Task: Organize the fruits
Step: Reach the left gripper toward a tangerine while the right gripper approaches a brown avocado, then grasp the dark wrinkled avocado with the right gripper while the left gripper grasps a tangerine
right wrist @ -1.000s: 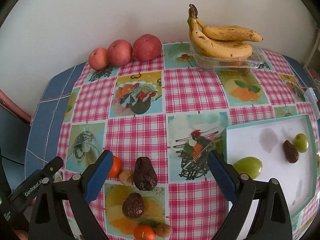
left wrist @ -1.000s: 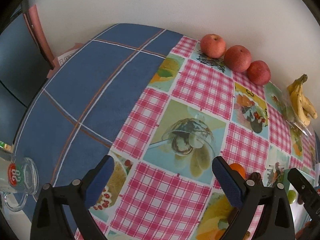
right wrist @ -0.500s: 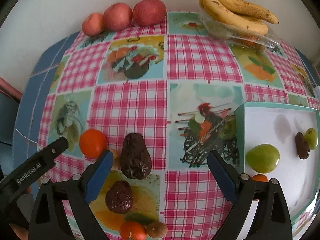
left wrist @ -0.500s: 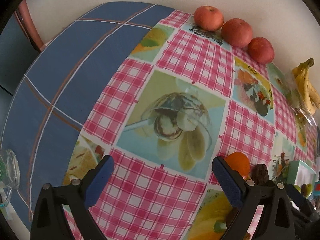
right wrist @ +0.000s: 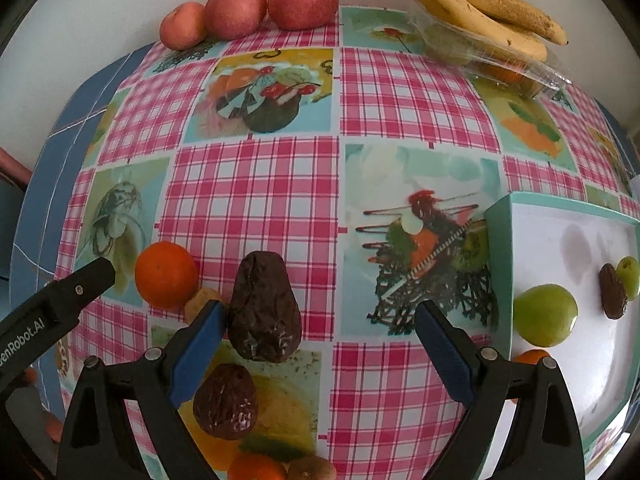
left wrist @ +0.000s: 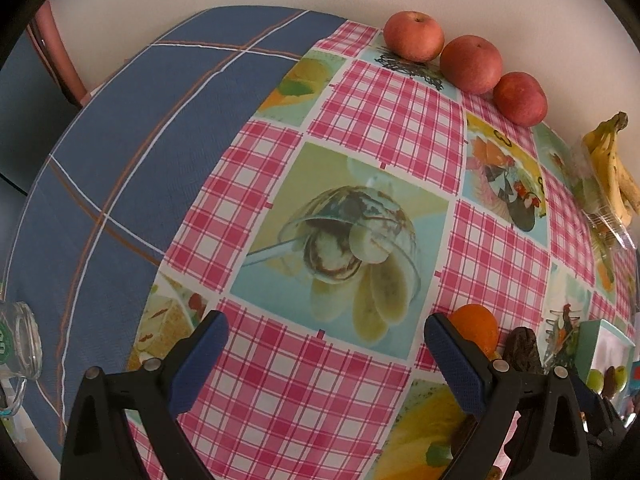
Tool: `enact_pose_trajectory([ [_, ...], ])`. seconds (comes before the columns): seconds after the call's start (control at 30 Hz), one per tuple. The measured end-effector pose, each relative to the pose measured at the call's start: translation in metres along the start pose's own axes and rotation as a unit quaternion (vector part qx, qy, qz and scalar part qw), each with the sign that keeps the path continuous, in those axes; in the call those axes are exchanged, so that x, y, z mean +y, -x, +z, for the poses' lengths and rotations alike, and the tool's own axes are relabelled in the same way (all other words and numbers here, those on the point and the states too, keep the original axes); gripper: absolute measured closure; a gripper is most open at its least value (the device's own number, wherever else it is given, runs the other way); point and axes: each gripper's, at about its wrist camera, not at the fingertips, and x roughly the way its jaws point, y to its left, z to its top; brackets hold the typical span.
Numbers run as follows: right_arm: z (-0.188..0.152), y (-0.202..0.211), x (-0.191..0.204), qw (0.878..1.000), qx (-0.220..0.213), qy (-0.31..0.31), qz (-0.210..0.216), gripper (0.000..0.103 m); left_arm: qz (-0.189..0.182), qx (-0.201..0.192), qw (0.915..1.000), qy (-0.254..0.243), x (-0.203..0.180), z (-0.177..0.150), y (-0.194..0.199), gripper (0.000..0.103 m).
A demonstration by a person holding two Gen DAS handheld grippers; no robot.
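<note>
My right gripper (right wrist: 318, 320) is open and empty, low over the table. A dark wrinkled avocado (right wrist: 264, 306) lies just inside its left finger, a second one (right wrist: 226, 400) below it. An orange (right wrist: 166, 274) lies left of them, another orange (right wrist: 256, 468) and a small brown fruit (right wrist: 312, 470) at the bottom. The white tray (right wrist: 500, 240) at right holds a green fruit (right wrist: 544, 314), a small dark fruit (right wrist: 612, 290) and a small green one (right wrist: 628, 276). My left gripper (left wrist: 326, 334) is open and empty, with the orange (left wrist: 476, 326) beside its right finger.
Three red apples (right wrist: 240, 10) line the back wall, also in the left wrist view (left wrist: 470, 64). Bananas (right wrist: 488, 12) lie on a clear plastic box at the back right. A glass mug (left wrist: 18, 340) stands on the blue cloth at far left.
Both grippers have moved forward and lower toward the table. The avocados and orange now lie closer to the right gripper's left finger.
</note>
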Motion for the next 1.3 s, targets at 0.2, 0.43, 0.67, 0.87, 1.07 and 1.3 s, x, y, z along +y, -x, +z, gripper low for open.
enact_pose_trajectory([
  [0.2,0.001,-0.006,0.001,1.0,0.0,0.005,-0.003,0.008,-0.007,0.002,1.0,-0.004,-0.005,0.0,-0.001,0.003],
  [0.43,0.006,0.004,-0.005,1.0,-0.021,0.013,0.004,0.027,-0.004,0.002,1.0,-0.009,-0.008,0.0,-0.002,0.003],
  [0.67,0.005,0.001,0.001,1.0,-0.016,0.021,0.007,0.047,-0.005,0.002,0.9999,-0.009,-0.01,0.0,-0.003,0.003],
  [0.87,0.005,0.0,-0.006,1.0,-0.012,0.014,0.002,0.053,-0.009,0.006,0.9998,-0.014,-0.014,-0.001,-0.004,0.003],
  [1.07,0.005,0.001,-0.02,1.0,-0.008,0.001,-0.001,0.057,-0.008,0.003,0.9997,-0.023,-0.018,-0.001,-0.004,0.003],
  [1.3,0.005,0.004,-0.036,1.0,-0.01,-0.015,0.006,0.06,-0.026,-0.003,0.9995,-0.02,-0.021,0.0,0.001,0.003],
])
